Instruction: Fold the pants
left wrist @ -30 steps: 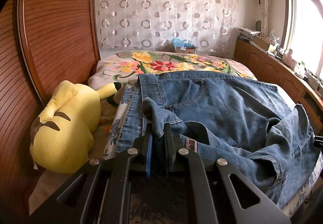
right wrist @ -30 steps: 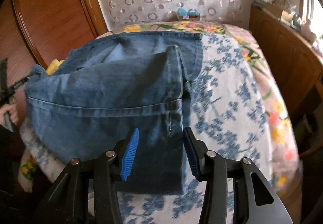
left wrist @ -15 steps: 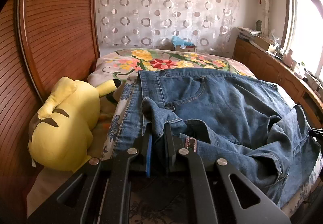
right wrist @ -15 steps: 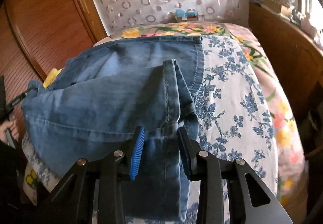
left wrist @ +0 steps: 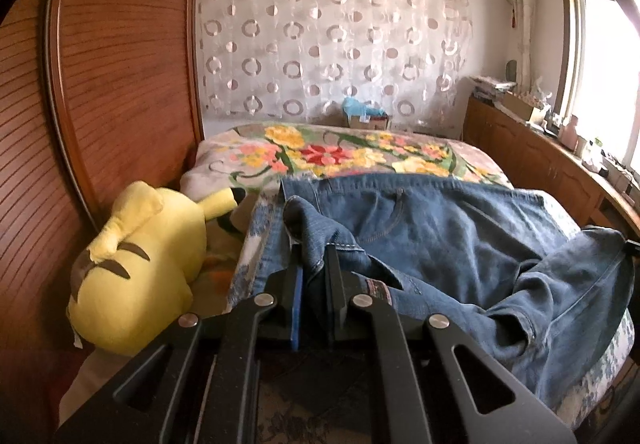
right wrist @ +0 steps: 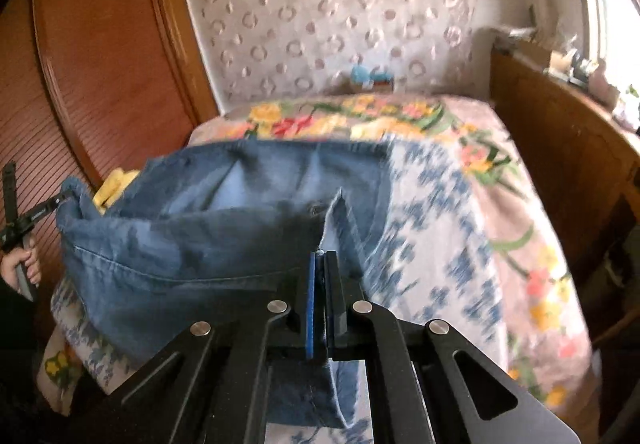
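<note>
Blue denim pants [left wrist: 440,228] lie across the bed, the waistband toward the far side and the near end bunched and lifted. My left gripper [left wrist: 312,264] is shut on a fold of the pants' left near edge, which rises between its pads. In the right wrist view the pants [right wrist: 200,244] spread to the left, and my right gripper [right wrist: 320,264] is shut on a raised ridge of denim at their right edge. The left gripper [right wrist: 60,200] shows far left in that view, pinching the other corner, with a hand [right wrist: 20,264] below it.
A yellow plush toy [left wrist: 136,264] lies left of the pants against the wooden headboard [left wrist: 100,104]. A floral blanket [left wrist: 340,156] covers the bed's far end, a blue-patterned sheet [right wrist: 440,244] its right side. A wooden cabinet [left wrist: 540,164] runs along the right under the window.
My right gripper closed from open onto the denim edge and lifted it into a ridge. The left gripper kept its grip and rose a little, pulling its fold higher.
</note>
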Motion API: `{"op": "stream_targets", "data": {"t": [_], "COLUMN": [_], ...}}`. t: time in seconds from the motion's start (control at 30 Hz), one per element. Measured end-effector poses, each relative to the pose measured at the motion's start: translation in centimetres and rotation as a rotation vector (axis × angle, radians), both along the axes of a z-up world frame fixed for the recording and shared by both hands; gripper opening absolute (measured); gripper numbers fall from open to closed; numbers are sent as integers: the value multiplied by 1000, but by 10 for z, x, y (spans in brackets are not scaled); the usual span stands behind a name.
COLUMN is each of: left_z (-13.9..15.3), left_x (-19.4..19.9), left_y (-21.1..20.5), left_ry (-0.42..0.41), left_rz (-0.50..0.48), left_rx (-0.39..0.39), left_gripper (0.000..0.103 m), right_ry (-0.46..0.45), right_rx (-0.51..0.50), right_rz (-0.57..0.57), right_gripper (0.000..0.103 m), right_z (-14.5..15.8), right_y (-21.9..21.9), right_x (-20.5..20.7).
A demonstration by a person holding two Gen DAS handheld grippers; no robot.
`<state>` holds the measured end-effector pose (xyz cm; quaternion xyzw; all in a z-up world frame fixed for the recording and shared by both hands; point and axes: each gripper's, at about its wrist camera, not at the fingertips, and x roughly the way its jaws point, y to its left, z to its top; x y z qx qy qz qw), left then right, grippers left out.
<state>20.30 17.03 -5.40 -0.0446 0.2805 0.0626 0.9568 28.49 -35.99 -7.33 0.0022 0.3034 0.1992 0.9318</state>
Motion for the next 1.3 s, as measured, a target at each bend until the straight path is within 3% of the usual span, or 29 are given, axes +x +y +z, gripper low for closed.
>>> {"op": "stream_targets", "data": {"t": [0.37, 0.6, 0.8, 1.0, 1.3], "left_z": [37, 42, 38, 15, -7], "left_x": [39, 91, 141, 189, 207], "left_y": [11, 12, 17, 19, 20], "left_ry": [-59, -47, -22, 40, 102], "left_rz": [16, 3, -6, -12, -29], "left_rx": [38, 70, 80, 77, 45], "left_gripper": [9, 9, 9, 9, 9], "right_ry": [-169, -226, -233, -192, -92], "right_rx": [-7, -66, -127, -189, -238], "right_rz": [-55, -83, -102, -122, -135], "right_gripper": [3, 3, 3, 3, 3], "right_z": [46, 41, 32, 17, -20], "right_y": [-2, 23, 53, 77, 109], "right_x": [28, 63, 95, 134, 180]}}
